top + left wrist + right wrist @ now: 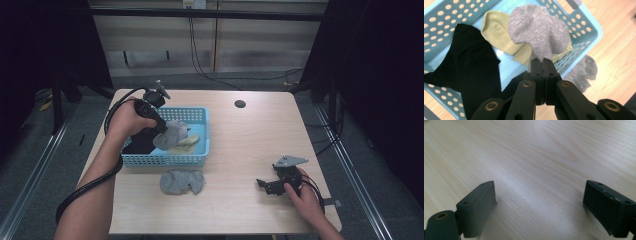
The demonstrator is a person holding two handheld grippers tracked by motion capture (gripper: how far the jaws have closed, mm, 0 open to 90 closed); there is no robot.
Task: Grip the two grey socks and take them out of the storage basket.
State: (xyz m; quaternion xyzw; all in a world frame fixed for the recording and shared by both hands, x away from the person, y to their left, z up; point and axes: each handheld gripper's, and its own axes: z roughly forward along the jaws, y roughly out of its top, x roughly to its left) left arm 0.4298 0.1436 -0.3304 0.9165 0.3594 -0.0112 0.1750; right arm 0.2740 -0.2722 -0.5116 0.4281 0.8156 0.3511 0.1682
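room: dark surround, pale panelled wall behind, cables trailing down it.
counter (250, 145): light wood, round grommet hole near far edge.
basket (584, 27): blue perforated, left side; holds black sock (471, 72) and yellowish sock (496, 32).
grey sock on counter (182, 182): just in front of basket, flat.
held grey sock (541, 32): hangs over basket, pinched at one edge.
left hand-held gripper (543, 62): jaws clamped on held grey sock.
right hand-held gripper (263, 185): jaws wide apart, nothing between, low over counter, possibly resting.
step: lifting sock out, likely pairing with its match.
next: clear basket rim, lower beside match.
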